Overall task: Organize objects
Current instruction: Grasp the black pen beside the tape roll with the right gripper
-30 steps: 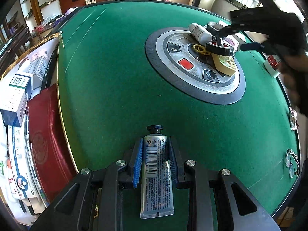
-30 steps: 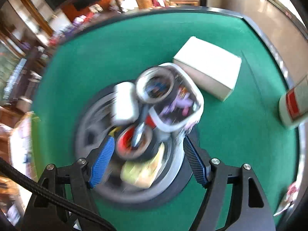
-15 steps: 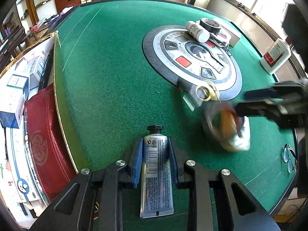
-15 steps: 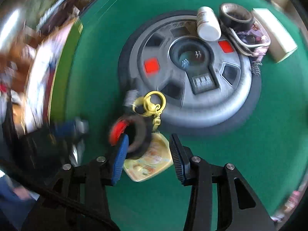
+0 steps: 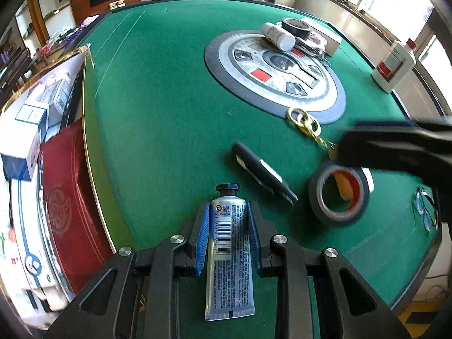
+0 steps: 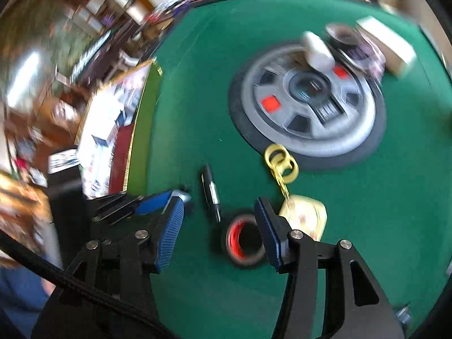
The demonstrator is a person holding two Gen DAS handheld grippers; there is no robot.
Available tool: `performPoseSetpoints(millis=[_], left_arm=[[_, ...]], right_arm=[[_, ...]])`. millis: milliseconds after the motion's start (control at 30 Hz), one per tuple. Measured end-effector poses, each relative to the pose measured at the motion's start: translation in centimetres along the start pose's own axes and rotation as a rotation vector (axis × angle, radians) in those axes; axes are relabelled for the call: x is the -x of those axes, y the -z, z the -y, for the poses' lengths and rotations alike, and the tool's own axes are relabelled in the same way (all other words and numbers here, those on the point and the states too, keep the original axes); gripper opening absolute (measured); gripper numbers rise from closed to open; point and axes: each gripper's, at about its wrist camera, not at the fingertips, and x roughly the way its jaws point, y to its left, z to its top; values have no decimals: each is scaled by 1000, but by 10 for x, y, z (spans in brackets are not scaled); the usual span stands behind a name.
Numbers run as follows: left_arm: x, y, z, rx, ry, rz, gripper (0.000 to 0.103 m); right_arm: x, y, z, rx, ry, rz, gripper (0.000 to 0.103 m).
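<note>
Left gripper: blue pads closed narrowly on a silver tube, black cap pointing up-frame. The tube's crimped tail hangs below the pads at bottom centre; whether it touches the felt cannot be told.

Right gripper: the whole right wrist view is motion-smeared. The jaws stand partly apart and have just been opening a little again after closing in; nothing is pinched. Between them, down on the felt, lie the tip of a black pen and a black tape roll with a red inner core. The right pad overlaps the roll's upper right edge; contact cannot be judged through the blur. In the left wrist view this gripper shows only as a dark blurred bar at right centre, cutting off part of the roll and most of a yellowish tag.

Outward: the tag sits just right of the right pad, chained to gold rings lying at the lower rim of the round grey control hub. The pen lies slanted between tube and roll.

Upper right on the green table: a white bottle, another tape roll and a pale box, partly overlapping. A white bottle with a red label stands by the right rim. Stacked boxes at left, cut by the frame edge.
</note>
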Motion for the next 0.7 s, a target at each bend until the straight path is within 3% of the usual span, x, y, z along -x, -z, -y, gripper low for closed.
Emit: performPoseSetpoints(millis=[33, 200, 367, 433, 467, 533, 600, 700], left_arm=[[2, 5, 2, -11, -3, 1, 22], [8, 19, 9, -38, 1, 6, 22], [10, 26, 9, -50, 10, 27, 22], [10, 27, 9, -54, 9, 35, 22], [10, 27, 11, -64, 1, 38, 22], [10, 28, 12, -65, -1, 48, 22], [9, 27, 11, -60, 7, 47, 21], [8, 22, 8, -32, 31, 39, 21]], right_arm=[[-4, -4, -8, 21, 20, -5, 40], [-43, -16, -28, 106, 77, -58, 33], [-77, -14, -39, 202, 121, -137, 32], [-79, -13, -44, 240, 155, -128, 16], [-79, -13, -45, 255, 184, -125, 13], [-76, -12, -42, 236, 186, -113, 13], [-68, -10, -29, 123, 118, -93, 13], [-55, -5, -23, 50, 67, -53, 13]])
